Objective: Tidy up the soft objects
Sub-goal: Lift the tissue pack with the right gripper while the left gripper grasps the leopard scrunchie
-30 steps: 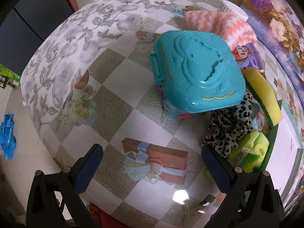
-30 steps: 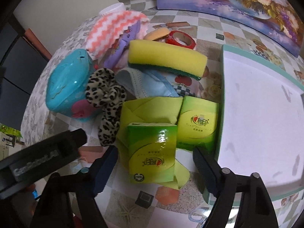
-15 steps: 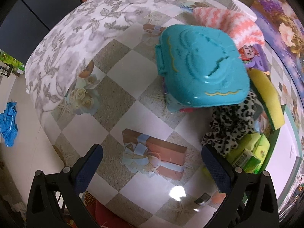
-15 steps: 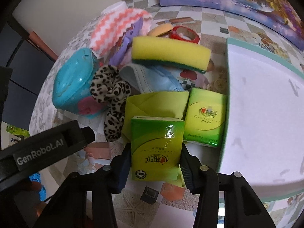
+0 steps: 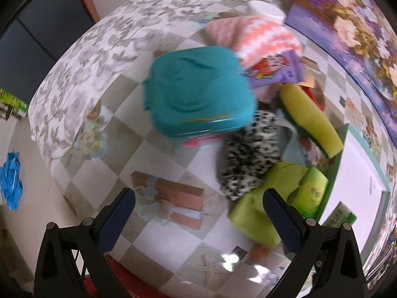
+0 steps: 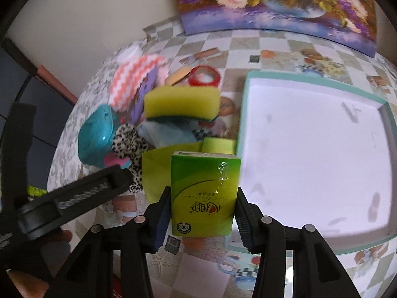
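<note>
Right gripper is clamped on the green tissue pack, lifted off the pile beside the tray's left edge, presumably bound for the tray. Left gripper hangs open, empty, above the table.

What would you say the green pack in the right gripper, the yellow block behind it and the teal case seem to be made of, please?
Green tissue pack, clamped in the right gripper: glossy plastic film, judging by the glints and crinkles; contents are hidden.
Yellow block: matte, porous-looking foam with a dark green layer underneath, probably a scouring sponge.
Teal case: smooth moulded hard plastic, with raised relief and a soft sheen.
</note>
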`<state>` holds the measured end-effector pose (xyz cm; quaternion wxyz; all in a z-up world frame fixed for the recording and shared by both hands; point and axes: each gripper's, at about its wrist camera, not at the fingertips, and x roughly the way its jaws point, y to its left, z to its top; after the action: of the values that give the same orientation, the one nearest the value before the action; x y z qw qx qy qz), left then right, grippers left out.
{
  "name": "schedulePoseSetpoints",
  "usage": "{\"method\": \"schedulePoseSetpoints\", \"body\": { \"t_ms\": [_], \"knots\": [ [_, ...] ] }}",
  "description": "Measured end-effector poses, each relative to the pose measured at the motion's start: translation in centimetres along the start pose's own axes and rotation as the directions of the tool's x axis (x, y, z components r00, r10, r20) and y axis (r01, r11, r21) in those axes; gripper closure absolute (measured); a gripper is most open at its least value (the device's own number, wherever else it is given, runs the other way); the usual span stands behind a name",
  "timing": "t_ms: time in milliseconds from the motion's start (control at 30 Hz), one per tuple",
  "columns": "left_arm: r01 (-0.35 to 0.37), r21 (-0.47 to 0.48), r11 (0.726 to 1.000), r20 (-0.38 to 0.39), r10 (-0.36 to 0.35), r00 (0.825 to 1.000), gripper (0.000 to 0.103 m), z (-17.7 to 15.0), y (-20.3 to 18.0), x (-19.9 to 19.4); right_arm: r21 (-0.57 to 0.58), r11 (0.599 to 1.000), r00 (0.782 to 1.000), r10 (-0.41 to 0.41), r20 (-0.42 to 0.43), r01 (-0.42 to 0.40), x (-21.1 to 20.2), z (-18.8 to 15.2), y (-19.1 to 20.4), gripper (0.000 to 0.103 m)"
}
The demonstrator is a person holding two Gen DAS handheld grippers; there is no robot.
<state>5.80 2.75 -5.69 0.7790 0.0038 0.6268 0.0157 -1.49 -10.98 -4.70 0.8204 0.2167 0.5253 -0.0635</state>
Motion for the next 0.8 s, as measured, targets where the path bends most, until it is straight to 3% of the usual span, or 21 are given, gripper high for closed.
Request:
{"method": "schedulePoseSetpoints", "body": {
  "t_ms": [167,300,367,700,800],
  "knots": [
    [0.036,0.041,0.999,0.035,-0.038,0.999,0.024,0.4,-1.2,-0.5,0.025,1.0,0.999,0.012,0.031,-0.012,-1.7,-0.1,-1.7,0.053],
    [0.055,0.061,0.997,0.044,-0.057,0.997,0.049,0.6,-1.5,0.0,0.026,0.999,0.999,0.024,0.043,-0.025,-2.1,0.1,-1.7,0.053],
    [0.074,0.064,0.995,0.039,-0.077,0.996,0.057,0.7,-1.5,0.5,0.02,0.999,0.999,0.025,0.046,-0.026,-2.2,0.1,-1.6,0.053],
    [0.124,0.089,0.988,0.015,-0.125,0.992,0.085,1.3,-0.8,2.7,0.015,1.0,0.999,0.009,0.038,-0.01,-1.8,-0.1,-1.6,0.053],
    [0.136,0.09,0.987,0.02,-0.139,0.99,0.088,1.2,-0.7,2.5,0.021,1.0,0.999,0.007,0.04,-0.008,-1.9,-0.1,-1.6,0.053]
  ]
}}
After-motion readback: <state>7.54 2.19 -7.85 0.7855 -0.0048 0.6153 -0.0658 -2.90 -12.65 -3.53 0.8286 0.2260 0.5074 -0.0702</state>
